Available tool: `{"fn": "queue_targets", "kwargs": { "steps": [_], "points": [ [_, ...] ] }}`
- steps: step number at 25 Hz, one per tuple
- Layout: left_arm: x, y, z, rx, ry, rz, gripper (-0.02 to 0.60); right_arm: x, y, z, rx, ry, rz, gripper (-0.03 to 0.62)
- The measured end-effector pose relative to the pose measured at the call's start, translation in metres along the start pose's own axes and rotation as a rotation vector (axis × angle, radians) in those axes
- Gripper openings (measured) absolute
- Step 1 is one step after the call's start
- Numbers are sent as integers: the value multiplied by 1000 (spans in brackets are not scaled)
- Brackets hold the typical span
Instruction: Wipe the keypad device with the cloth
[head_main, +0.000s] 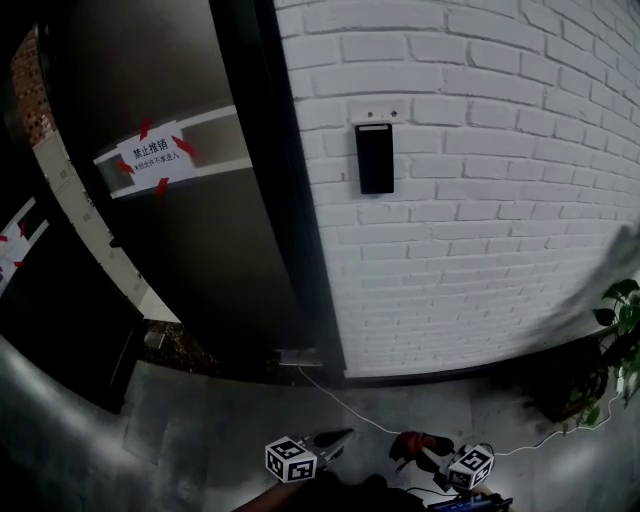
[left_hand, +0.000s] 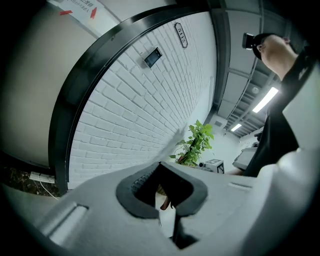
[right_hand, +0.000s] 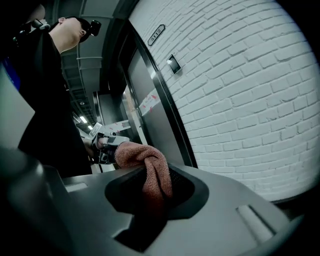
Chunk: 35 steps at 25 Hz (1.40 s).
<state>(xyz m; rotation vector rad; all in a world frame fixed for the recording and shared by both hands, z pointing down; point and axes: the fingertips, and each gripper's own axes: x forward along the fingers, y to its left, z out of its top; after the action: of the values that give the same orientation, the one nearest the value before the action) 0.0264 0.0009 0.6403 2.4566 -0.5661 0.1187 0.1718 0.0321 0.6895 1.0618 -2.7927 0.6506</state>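
Observation:
The keypad device (head_main: 375, 158) is a black upright panel on the white brick wall, at about head height and far from both grippers. It shows small in the left gripper view (left_hand: 152, 57) and the right gripper view (right_hand: 173, 63). My right gripper (head_main: 415, 446) is low at the bottom edge, shut on a reddish cloth (right_hand: 146, 156) that bunches up out of its jaws (right_hand: 153, 175). My left gripper (head_main: 336, 439) sits beside it to the left. Its jaws (left_hand: 165, 171) stand together with nothing between them.
A black door frame (head_main: 270, 200) runs left of the wall, with a glass door bearing a paper notice (head_main: 152, 155). A white cable (head_main: 350, 405) crosses the floor from a power strip (head_main: 297, 356). A potted plant (head_main: 618, 335) stands at the right.

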Motion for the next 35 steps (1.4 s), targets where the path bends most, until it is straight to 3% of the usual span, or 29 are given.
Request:
{"fn": "queue_targets", "kwargs": {
  "steps": [5,16,35],
  "points": [
    [-4,-3,-2,16,1,-28,4,18,23,-7,69,-30,-7,87],
    [-35,9,-4,1,-17,-57,4,57,76,16,70,-42,43,86],
    [-38,4,0,37,2,-119,5,69,78,27,52,-97,-21,86]
  ]
}}
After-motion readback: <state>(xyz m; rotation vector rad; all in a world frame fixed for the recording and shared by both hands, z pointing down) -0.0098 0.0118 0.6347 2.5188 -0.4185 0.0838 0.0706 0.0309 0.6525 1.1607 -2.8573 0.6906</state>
